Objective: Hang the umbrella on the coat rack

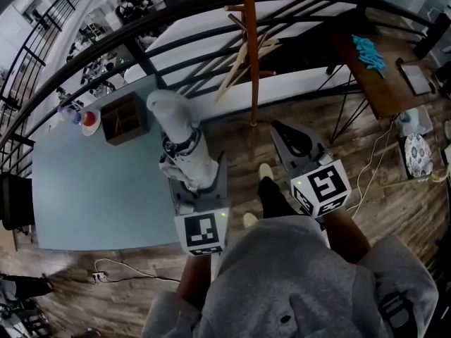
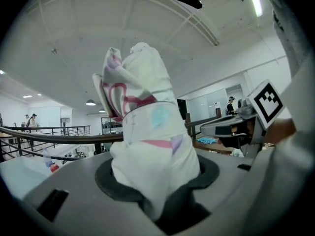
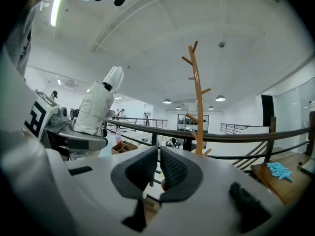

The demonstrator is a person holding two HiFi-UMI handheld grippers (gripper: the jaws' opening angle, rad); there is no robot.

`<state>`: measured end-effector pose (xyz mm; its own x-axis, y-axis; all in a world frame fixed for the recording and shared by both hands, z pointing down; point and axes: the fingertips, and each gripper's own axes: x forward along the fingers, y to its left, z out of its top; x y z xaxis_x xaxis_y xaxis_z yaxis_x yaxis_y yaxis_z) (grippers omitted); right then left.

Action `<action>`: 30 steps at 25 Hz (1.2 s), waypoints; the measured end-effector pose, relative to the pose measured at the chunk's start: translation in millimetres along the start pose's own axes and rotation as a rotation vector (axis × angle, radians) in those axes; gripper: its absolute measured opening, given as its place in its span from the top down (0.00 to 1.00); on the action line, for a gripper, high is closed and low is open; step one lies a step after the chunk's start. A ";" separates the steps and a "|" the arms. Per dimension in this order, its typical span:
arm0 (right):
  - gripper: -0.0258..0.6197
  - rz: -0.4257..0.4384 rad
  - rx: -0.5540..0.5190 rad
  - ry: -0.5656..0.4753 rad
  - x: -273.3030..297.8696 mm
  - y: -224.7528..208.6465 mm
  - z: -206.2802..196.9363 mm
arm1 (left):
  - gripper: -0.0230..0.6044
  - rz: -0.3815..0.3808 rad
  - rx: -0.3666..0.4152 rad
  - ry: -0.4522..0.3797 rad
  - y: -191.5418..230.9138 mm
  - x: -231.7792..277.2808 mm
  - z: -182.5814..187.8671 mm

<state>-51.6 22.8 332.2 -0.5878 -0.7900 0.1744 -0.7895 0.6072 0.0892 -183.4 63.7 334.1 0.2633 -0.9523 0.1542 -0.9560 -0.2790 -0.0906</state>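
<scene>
With the folded umbrella (image 2: 147, 132) upright in the pinch of the left claw (image 2: 156, 191) and the right claw (image 3: 158, 167) pressed together on nothing, the carrying step seems in hand (coat rack (image 3: 198, 97) stands ahead, apart); next, raise it to a peg.

Plenty of open wood floor (image 1: 232, 138) straight ahead up to the coat rack (image 1: 248, 48). The blue bench (image 1: 91, 182) boxes in the left, a brown desk (image 1: 377, 83) boxes in the right, and the black railing (image 3: 231, 136) walls off everything past the rack.
</scene>
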 end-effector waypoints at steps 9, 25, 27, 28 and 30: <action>0.91 -0.005 0.001 -0.009 18.3 -27.1 3.9 | 0.58 -0.009 0.008 -0.004 -1.0 34.3 7.5; 0.91 0.010 0.006 -0.027 93.9 -87.0 19.3 | 0.58 -0.018 0.011 -0.008 18.3 128.2 27.0; 0.91 0.012 0.008 -0.028 102.2 -93.7 19.1 | 0.58 -0.020 0.013 -0.006 19.7 139.4 27.9; 0.91 0.012 0.009 -0.027 105.6 -96.9 18.8 | 0.58 -0.021 0.013 -0.005 20.1 144.4 28.3; 0.91 0.013 0.011 -0.024 111.9 -103.8 18.5 | 0.58 -0.023 0.014 -0.003 20.5 154.0 29.9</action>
<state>-38.7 -130.3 324.3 -0.6020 -0.7839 0.1519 -0.7835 0.6166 0.0765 -158.5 -92.4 326.6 0.2859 -0.9460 0.1531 -0.9477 -0.3027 -0.1009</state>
